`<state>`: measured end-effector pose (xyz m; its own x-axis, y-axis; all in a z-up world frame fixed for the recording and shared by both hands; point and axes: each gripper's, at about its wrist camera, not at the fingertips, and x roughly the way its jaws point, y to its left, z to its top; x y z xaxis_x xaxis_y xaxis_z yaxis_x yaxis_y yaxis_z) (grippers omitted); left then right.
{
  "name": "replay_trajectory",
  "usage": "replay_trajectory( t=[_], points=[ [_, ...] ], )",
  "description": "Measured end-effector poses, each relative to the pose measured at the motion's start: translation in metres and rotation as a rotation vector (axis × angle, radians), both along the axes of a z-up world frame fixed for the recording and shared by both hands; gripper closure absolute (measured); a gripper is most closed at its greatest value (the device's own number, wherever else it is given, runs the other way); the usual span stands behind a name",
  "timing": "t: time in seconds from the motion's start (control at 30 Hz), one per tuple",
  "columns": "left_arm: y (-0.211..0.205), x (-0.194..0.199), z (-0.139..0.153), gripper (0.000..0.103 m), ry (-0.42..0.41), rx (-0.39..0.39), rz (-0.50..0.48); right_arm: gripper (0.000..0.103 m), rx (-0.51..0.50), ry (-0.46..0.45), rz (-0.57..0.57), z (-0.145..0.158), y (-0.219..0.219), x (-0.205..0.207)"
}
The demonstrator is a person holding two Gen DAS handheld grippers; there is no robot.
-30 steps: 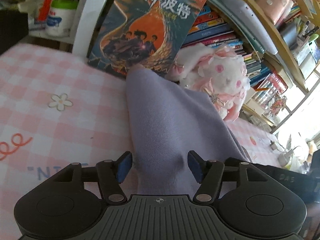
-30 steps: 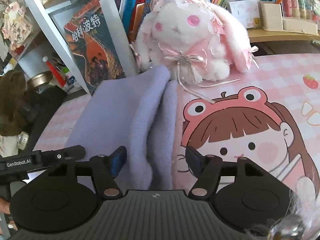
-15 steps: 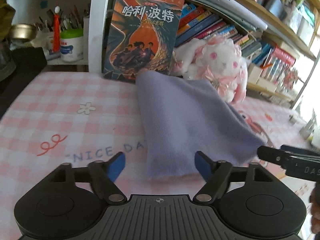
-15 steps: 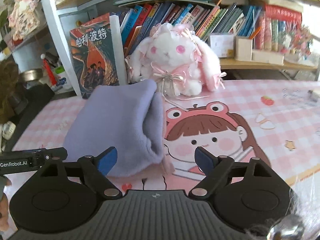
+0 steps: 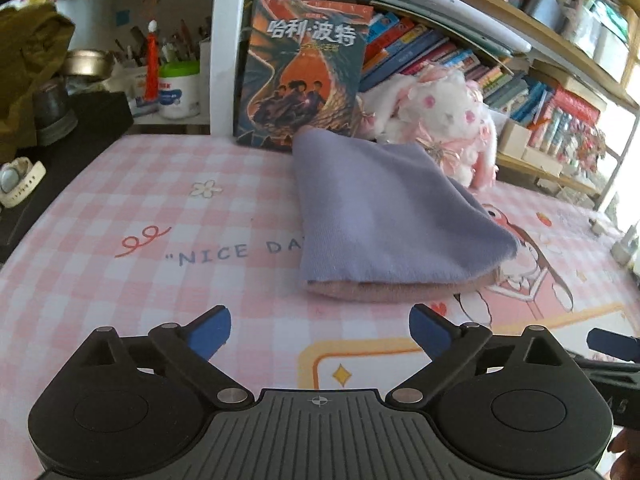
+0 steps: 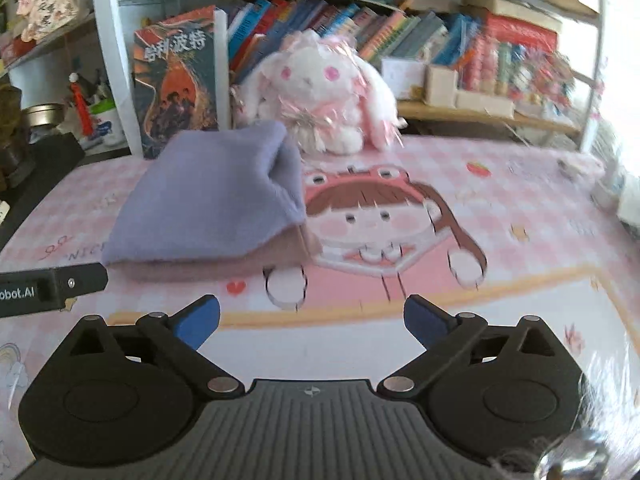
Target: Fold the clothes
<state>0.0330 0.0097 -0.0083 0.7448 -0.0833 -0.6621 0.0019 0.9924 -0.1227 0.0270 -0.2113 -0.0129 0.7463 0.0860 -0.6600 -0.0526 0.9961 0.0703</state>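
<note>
The soft lilac fleece garment with a dusty-pink underside [image 5: 384, 216] lies folded into a compact wedge on the pink checked tablecloth printed with a cartoon girl [image 5: 132, 208]. Its far corner sits just in front of an upright book with an orange-and-teal cover [image 5: 304, 72] and beside a white and pink plush rabbit [image 5: 440, 120]. The near edge shows the doubled layers, lilac over pink, lying flat and fairly even.

Neither tool touches the cloth. The left gripper [image 5: 319, 330] hovers short of the near edge with its blue pads apart and nothing between them; its jaws are opening. The right gripper [image 6: 311, 322] hangs likewise over the printed cloth, right of the garment's near corner, its jaws also opening and empty.

This reads as the release after a fold: the piece looks set down and let go. If another fold is wanted, the next move calls for both grippers to come in low at the near edge, pinch both layers together, and carry them toward the far corner without dragging the stack into the rabbit. Otherwise the fold appears finished.
</note>
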Motion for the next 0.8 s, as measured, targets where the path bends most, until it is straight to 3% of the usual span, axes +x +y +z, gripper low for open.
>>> replay_trajectory(
  t=[0.2,0.8],
  points=[
    [-0.01,-0.004,-0.001,0.005,-0.003,0.068,-0.039,0.004,-0.03,-0.013,0.0,-0.001,0.003,-0.01],
    [-0.013,-0.007,0.003,0.002,-0.009,0.074,-0.053,0.003,-0.05,-0.013,-0.017,0.002,0.004,-0.012]
  ],
)
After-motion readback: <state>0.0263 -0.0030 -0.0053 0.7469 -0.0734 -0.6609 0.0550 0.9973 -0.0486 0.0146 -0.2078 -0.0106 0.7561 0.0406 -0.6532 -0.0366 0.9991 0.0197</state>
